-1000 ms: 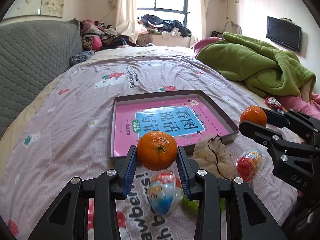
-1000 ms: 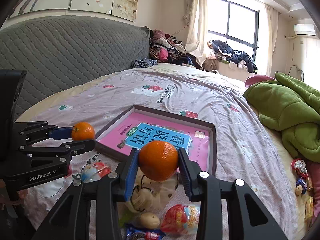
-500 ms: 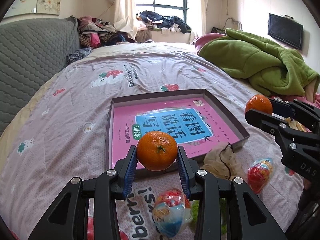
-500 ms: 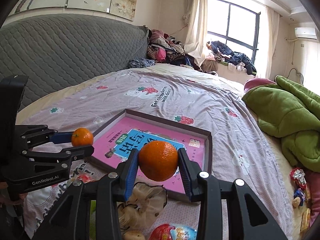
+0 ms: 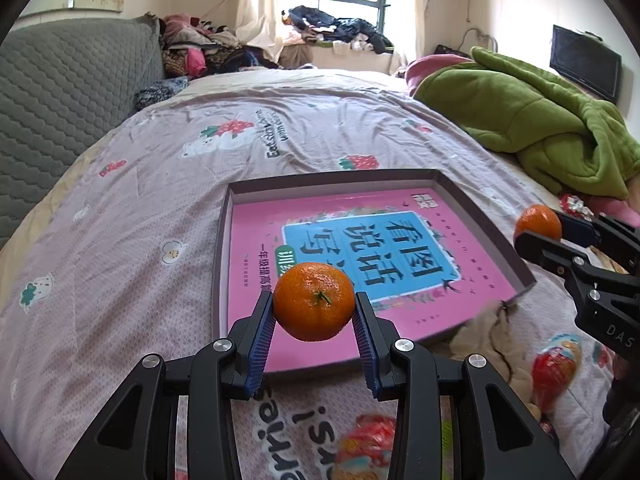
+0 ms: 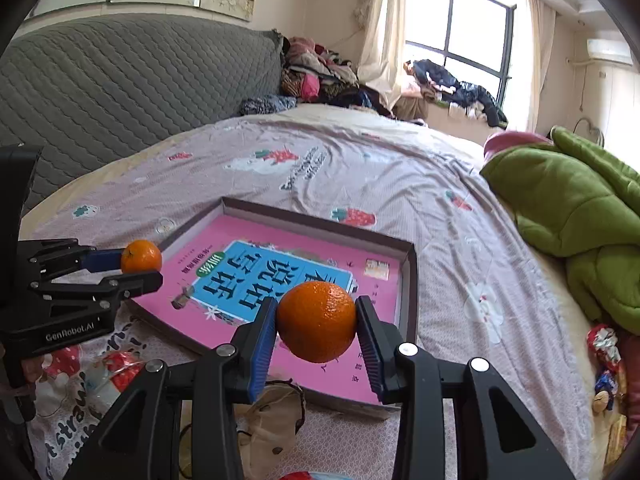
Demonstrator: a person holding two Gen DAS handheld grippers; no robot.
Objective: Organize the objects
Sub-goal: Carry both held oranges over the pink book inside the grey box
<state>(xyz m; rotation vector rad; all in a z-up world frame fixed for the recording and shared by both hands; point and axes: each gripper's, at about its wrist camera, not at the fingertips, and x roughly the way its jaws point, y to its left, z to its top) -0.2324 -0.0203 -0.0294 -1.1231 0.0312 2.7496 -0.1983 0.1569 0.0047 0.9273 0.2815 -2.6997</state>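
Note:
My left gripper (image 5: 314,314) is shut on an orange tangerine (image 5: 314,306), held over the near left part of a shallow grey tray (image 5: 332,183) with a pink and blue book lying in it. My right gripper (image 6: 316,330) is shut on a second tangerine (image 6: 316,320), over the tray's (image 6: 410,276) near right part. In the left wrist view the right gripper's tangerine (image 5: 538,222) shows at the right edge, just outside the tray. In the right wrist view the left gripper's tangerine (image 6: 141,256) hangs at the tray's left corner.
The tray lies on a bed with a strawberry-print sheet (image 5: 160,184). Wrapped sweets (image 5: 558,364), a beige cloth pouch (image 6: 276,420) and snack packets (image 6: 604,344) lie near the front. A green blanket (image 5: 532,120) is heaped at the right, a grey headboard (image 6: 120,80) at the left.
Both grippers moved forward and a little down, from short of the tray to over its near part, each still holding its tangerine. The sweets and pouch slid toward the bottom of the views.

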